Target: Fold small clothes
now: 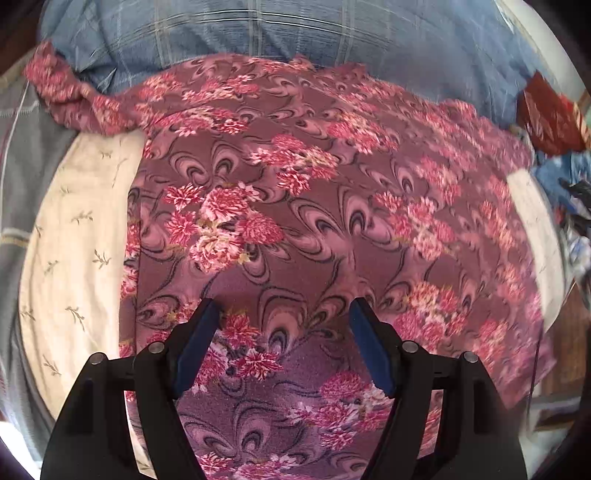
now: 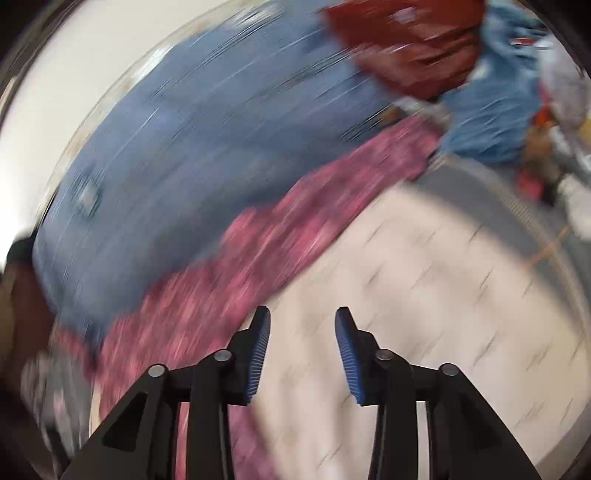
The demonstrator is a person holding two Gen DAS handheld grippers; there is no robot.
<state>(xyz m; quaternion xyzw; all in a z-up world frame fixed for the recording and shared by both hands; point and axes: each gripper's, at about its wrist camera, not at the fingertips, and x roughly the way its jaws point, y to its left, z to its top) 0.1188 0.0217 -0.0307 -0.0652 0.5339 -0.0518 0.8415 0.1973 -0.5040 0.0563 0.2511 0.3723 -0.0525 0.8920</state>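
Two grippers were seen, one per wrist view, each with two black fingers faced with blue pads. On the left gripper (image 1: pixel 282 314) the jaws were spread wide and nothing was pinched between them; they were held just above one purple garment (image 1: pixel 314 206) printed with pink flower clusters and dark swirls, which was laid out flat across most of that view. One cream sheet (image 1: pixel 74 236) with small sprig marks was spread beneath it and was left bare along the garment's left edge. One blue checked cloth (image 1: pixel 258 33) was seen beyond the garment's far edge, and one dark red item (image 1: pixel 550 118) was noted at the right margin, near a heap of blue and mixed fabrics too small to be counted. On the right gripper (image 2: pixel 302 325) the jaws were parted less widely and held nothing; they were placed over the cream sheet (image 2: pixel 424 302), just beside the edge of the purple garment (image 2: pixel 295 221). That view was heavily blurred; one blue cloth (image 2: pixel 192 147) and one red item (image 2: pixel 413 44) could still be made out. No container could be identified in either view.
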